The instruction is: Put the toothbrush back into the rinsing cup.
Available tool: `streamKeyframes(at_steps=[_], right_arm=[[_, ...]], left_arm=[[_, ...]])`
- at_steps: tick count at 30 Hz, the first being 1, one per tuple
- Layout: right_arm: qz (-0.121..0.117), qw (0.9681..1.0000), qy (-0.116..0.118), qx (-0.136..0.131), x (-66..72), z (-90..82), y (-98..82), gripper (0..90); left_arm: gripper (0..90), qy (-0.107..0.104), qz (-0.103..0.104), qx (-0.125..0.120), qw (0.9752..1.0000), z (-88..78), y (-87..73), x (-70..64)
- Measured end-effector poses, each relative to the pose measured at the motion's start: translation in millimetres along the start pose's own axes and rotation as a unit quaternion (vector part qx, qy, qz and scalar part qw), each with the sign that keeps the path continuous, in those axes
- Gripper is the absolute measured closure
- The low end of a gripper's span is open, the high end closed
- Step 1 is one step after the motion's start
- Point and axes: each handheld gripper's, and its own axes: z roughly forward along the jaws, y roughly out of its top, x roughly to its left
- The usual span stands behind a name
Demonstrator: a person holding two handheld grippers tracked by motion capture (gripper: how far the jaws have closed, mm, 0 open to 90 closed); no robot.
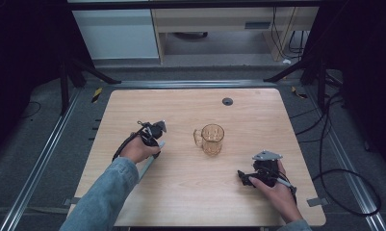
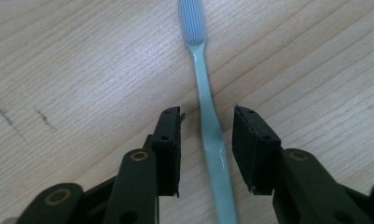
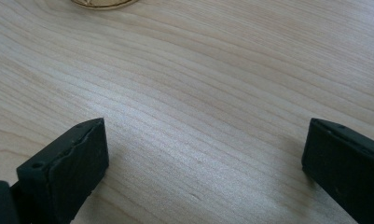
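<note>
A pale blue-green toothbrush (image 2: 207, 93) lies flat on the wooden table (image 2: 82, 70), its bristled head at the far end in the left gripper view. My left gripper (image 2: 207, 116) is low over it, jaws straddling the handle with a narrow gap on each side, pads not touching it. In the high view the left gripper (image 1: 152, 138) is at the table's left of centre, with the toothbrush (image 1: 147, 167) beside the hand. My right gripper (image 3: 205, 128) stands wide open over bare wood; in the high view the right gripper (image 1: 246, 178) rests near the front right.
A clear amber glass mug (image 1: 211, 139) stands upright mid-table between the two hands, handle to the left; its base (image 3: 103, 3) shows at the top edge. A dark round grommet (image 1: 227, 101) sits at the back. Cables trail off the right side.
</note>
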Motion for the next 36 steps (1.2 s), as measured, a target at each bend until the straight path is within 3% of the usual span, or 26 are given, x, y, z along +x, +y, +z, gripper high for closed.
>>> streamKeyframes(at_steps=[19,36], right_arm=[[0.0,1.0,0.0,0.0,0.0,0.0,0.0,0.7],[0.0,1.0,0.0,0.0,0.0,0.0,0.0,0.7]], left_arm=[[68.6,-0.018,-0.017,0.011,0.9996,1.8,1.7,3.0],[71.6,-0.023,-0.018,0.014,0.9995,4.6,0.8,3.9]])
